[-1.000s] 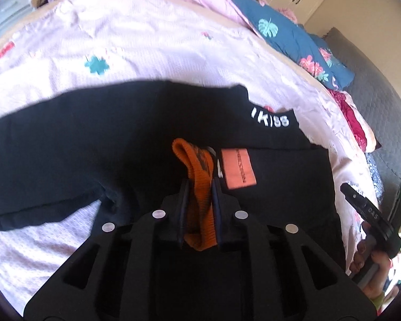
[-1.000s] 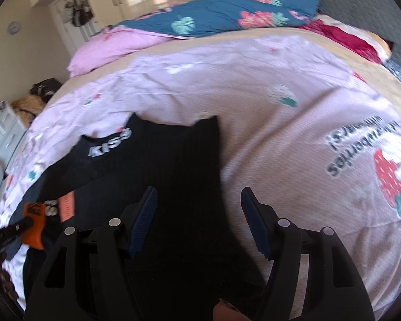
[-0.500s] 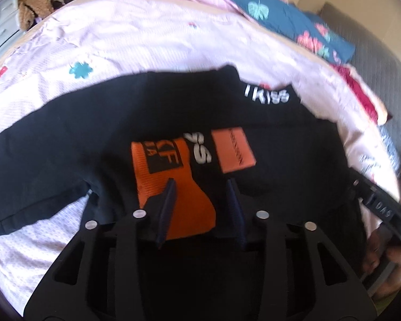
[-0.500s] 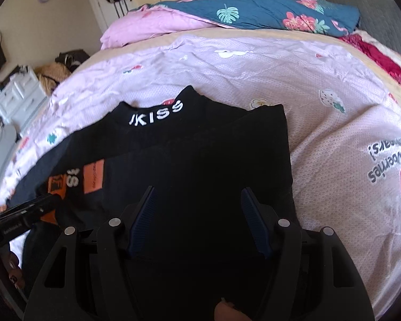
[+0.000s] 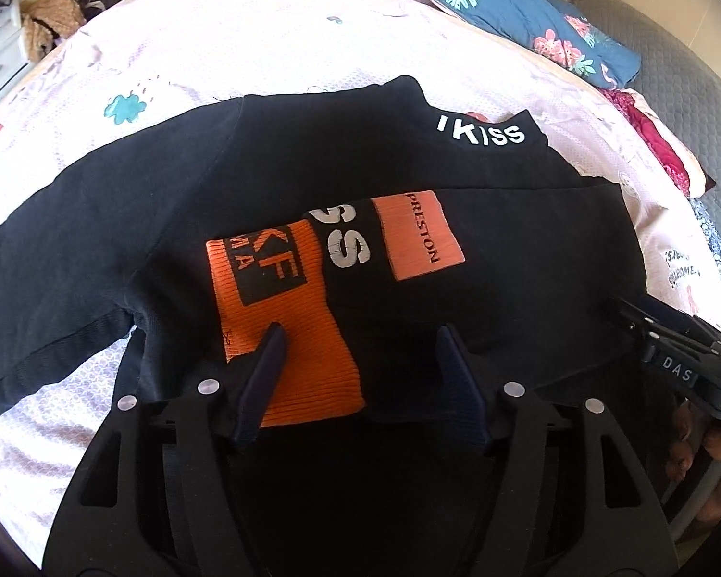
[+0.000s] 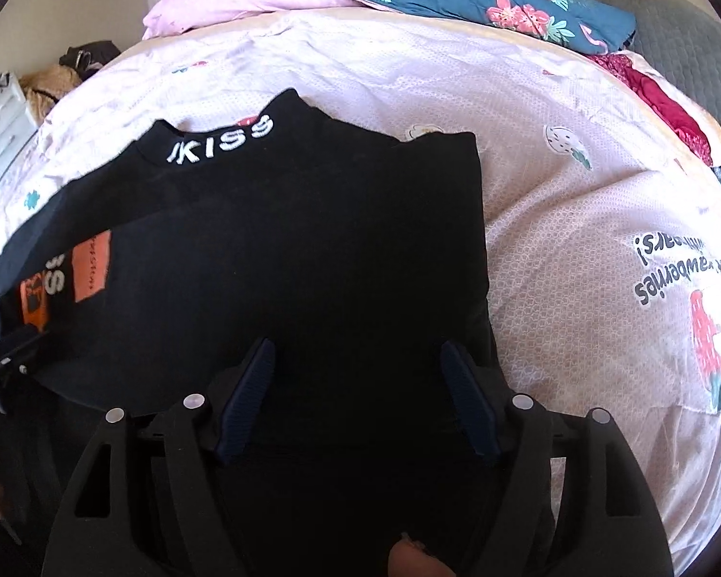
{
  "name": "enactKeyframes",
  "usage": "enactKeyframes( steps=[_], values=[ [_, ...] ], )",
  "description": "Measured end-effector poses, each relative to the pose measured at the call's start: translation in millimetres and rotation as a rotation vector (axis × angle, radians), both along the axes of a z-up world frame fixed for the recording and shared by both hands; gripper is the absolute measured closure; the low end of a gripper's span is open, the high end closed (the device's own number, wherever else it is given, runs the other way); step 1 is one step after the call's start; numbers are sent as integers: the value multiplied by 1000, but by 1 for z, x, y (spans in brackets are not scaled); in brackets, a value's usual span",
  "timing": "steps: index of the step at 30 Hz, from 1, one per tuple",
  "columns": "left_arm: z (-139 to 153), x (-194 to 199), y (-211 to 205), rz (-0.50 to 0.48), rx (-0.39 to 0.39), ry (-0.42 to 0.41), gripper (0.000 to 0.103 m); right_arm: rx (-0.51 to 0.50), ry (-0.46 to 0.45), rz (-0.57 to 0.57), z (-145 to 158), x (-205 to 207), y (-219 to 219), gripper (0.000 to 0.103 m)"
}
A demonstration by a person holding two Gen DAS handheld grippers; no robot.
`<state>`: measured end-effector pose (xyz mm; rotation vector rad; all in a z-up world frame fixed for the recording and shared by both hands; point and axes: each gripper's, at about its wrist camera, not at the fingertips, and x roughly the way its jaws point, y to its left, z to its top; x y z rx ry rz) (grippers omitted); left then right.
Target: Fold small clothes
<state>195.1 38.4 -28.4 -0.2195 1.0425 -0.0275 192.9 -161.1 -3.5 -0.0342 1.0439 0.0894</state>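
Your left gripper [image 5: 358, 336] jaws have just been opening, orange ribbed cuff [image 5: 283, 317] lying loose between them. Right gripper [image 6: 358, 351] jaws apart over the black knit top [image 6: 288, 240], folded edge beside bare pink printed bedsheet [image 6: 577, 250].

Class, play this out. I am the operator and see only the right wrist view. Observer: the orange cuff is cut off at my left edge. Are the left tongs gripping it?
Observer: No. The left tongs have just been opening, and the orange cuff lies flat on the black top, unpinched.
Operator: What does the orange patch say?
Observer: The patch reads PRESTON.
Operator: And the other sleeve?
Observer: The unfolded sleeve stretches out leftward over the bedsheet.
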Motion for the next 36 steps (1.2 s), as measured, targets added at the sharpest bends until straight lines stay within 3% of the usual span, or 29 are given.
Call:
enactKeyframes(
  steps=[11,13,16,23,36],
  values=[
    [13,-2,-1,-7,-27,-17,29,97,-70,-27,25,-6,-8,5],
    [15,-3,0,-1,-26,-21,16,125,-83,-40,30,-7,-12,5],
    [16,-3,0,5,-2,-20,9,146,-91,-59,33,-7,-16,4],
    [19,-4,5,28,19,-12,9,149,-141,-79,48,-12,-20,4],
    [40,-18,28,97,-10,-58,9,159,-188,-28,67,-19,0,4]
  ],
)
